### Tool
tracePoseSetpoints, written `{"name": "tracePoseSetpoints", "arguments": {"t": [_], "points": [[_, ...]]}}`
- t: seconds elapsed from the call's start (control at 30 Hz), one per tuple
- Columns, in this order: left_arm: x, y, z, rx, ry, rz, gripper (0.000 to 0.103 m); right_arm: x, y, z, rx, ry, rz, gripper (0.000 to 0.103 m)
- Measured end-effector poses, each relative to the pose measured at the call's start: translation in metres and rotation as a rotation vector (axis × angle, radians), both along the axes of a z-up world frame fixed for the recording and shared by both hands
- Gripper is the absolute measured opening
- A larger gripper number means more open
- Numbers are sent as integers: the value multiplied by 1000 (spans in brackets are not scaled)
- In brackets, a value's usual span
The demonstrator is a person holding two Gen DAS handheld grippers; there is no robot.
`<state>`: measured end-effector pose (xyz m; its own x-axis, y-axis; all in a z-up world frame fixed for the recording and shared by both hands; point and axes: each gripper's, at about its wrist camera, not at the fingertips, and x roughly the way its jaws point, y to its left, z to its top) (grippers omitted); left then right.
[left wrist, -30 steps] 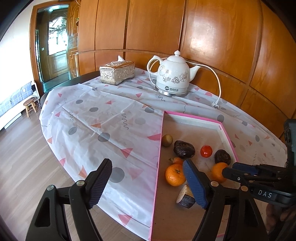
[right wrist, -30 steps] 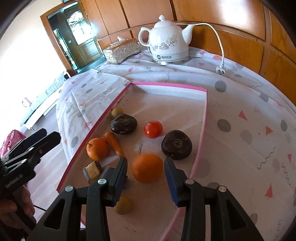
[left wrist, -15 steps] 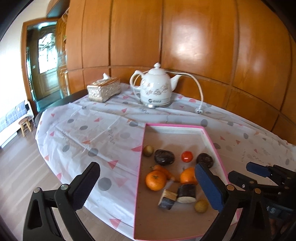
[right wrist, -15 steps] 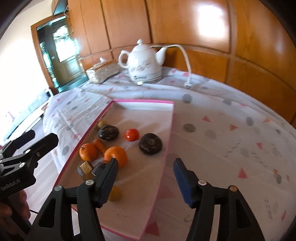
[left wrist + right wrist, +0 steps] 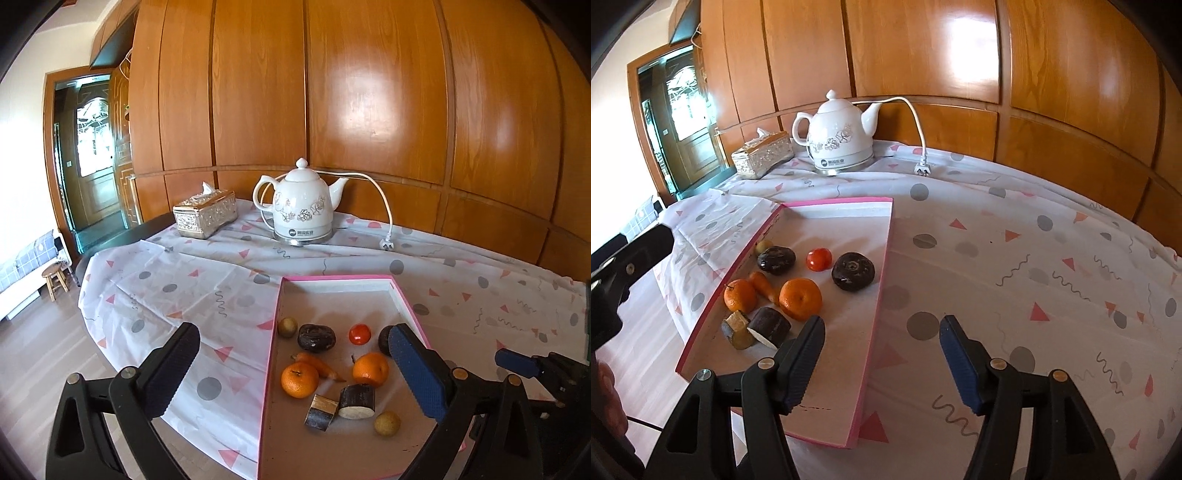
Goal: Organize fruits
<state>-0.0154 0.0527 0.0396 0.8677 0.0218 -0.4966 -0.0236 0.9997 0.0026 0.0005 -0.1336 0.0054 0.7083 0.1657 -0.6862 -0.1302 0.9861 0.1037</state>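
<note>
Left tool (image 5: 295, 369) gapes wide, empty; right tool (image 5: 882, 358) stands part open, empty. Both have just been opening. Fruits (image 5: 800, 298) lie in the pink tray (image 5: 875, 317) at the bench's (image 5: 1034, 258) near edge.

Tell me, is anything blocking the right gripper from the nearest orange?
Nothing visible does. The right gripper is open and empty, above the tray. The orange lies just ahead, with a cut dark piece beside it.
</note>
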Motion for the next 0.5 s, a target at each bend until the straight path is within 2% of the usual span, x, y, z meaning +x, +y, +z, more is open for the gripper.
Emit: {"name": "tracePoseSetpoints", "arguments": {"t": [0.5], "points": [[3, 2, -4, 1, 6, 56, 103, -6, 6, 4, -26, -28, 13, 65]]}}
